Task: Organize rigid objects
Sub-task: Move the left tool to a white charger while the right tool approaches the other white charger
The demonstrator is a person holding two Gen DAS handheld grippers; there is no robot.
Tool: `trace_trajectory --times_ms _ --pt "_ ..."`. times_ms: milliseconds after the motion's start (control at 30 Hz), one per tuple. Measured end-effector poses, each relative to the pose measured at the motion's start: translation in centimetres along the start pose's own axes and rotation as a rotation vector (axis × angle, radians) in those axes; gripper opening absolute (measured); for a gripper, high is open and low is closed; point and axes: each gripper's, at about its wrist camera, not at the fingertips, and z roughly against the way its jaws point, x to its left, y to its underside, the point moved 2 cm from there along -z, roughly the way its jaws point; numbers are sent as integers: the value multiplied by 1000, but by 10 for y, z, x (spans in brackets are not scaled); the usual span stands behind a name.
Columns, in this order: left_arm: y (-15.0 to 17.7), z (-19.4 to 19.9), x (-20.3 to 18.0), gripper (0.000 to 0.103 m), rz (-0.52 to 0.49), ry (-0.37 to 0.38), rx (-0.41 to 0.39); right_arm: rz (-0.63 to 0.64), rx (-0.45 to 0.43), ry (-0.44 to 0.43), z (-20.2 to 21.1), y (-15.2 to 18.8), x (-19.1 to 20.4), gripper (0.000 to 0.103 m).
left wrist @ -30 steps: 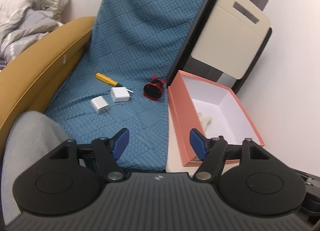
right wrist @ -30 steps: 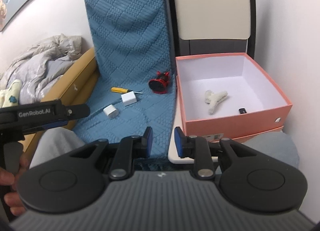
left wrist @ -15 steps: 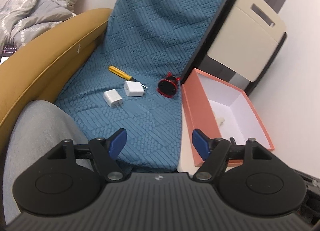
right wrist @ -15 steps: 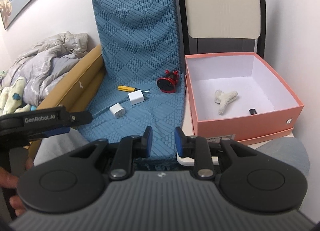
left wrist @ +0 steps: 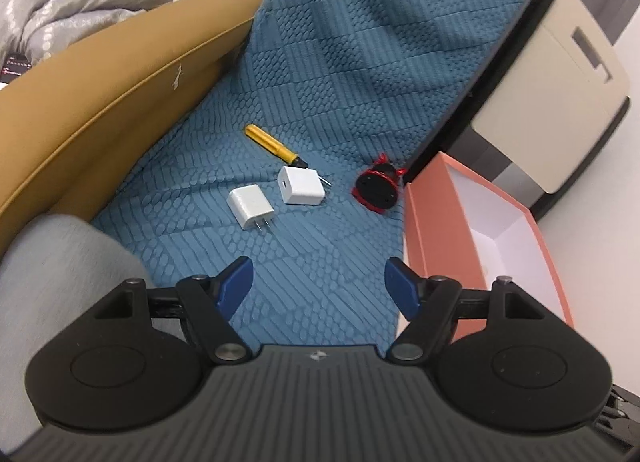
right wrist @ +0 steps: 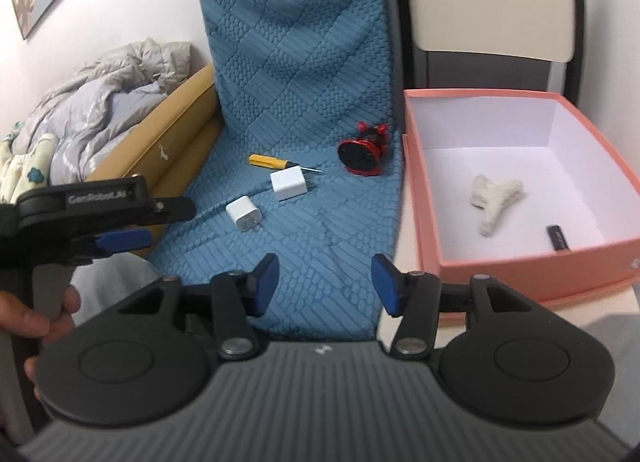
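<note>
Your left gripper point(left wrist: 318, 284) hangs with its blue-padded jaws spread wide and nothing between them, poised over the textured teal quilted cover point(left wrist: 320, 109). Your right gripper point(right wrist: 326, 282) is opening, its blue pads parting over the same cover, and it too holds nothing.

Ahead of your left gripper, at about eleven o'clock, lies a white two-pin plug adapter point(left wrist: 251, 207), prongs toward you. Just beyond it, at twelve o'clock, sits a second white cube charger point(left wrist: 301, 185), lying across the thin shaft of a yellow-handled screwdriver point(left wrist: 271, 142). At one o'clock, a small red-and-black alarm clock point(left wrist: 378, 189) rests near the cover's edge, just beside the open coral-pink cardboard box point(left wrist: 438, 217).

From your right gripper, the box's white interior opens at two o'clock. In it lie a pale cream claw-shaped clip point(right wrist: 495, 197) and, near the front wall, a small black stick-shaped item point(right wrist: 558, 238); the two are apart. At nine o'clock, your hand point(right wrist: 28, 318) grasps the handle of the left gripper. Behind, at ten o'clock, a mustard-yellow padded rail point(right wrist: 176, 141) borders a rumpled grey duvet point(right wrist: 100, 101).
</note>
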Motion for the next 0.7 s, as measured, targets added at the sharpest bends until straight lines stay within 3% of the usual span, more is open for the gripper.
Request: trace_trajectory --times_ms 700 --pt "-40 -152 36 76 -21 -57 80 129 78 -87 -156 -33 16 52"
